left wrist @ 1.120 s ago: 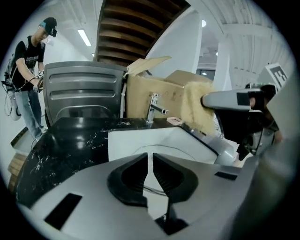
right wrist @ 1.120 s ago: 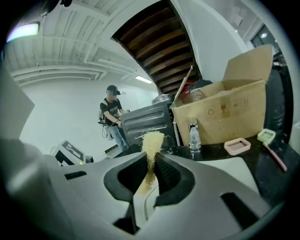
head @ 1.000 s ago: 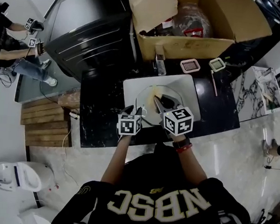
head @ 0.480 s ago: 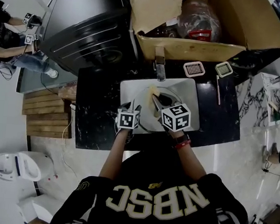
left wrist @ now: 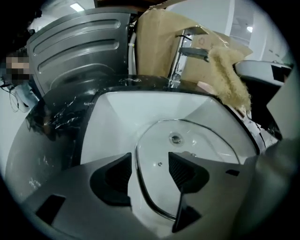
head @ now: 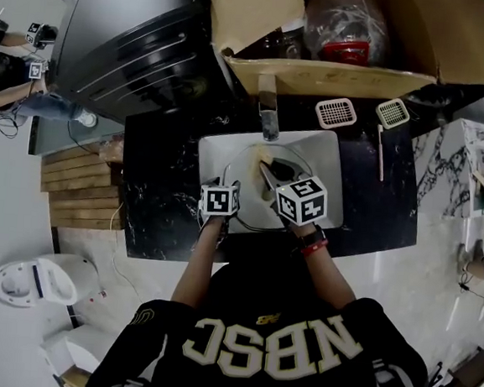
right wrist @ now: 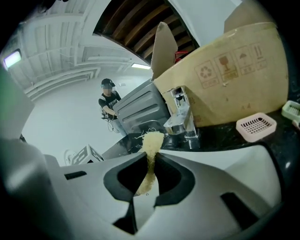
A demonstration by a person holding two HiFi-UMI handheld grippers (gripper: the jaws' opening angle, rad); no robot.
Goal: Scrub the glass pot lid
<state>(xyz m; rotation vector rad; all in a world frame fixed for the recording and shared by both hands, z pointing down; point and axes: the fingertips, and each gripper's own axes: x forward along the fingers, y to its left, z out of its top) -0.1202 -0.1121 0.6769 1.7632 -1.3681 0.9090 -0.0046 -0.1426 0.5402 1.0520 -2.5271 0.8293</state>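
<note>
A glass pot lid with a metal rim lies in the white sink. My left gripper is at the lid's near left edge. In the left gripper view its jaws are opening, and the lid's rim runs between the two pads without either pressing on it. My right gripper hovers over the lid, shut on a yellowish loofah scrubber, which also shows in the left gripper view as a fuzzy scrubber at the upper right.
A chrome faucet stands at the sink's far edge. Behind it is an open cardboard box. Two small strainers lie on the black counter. A dark appliance is at the far left. A person stands in the distance.
The head view has shifted a little. Both grippers stay at the sink's near edge over the lid, the right one still holding the scrubber.
</note>
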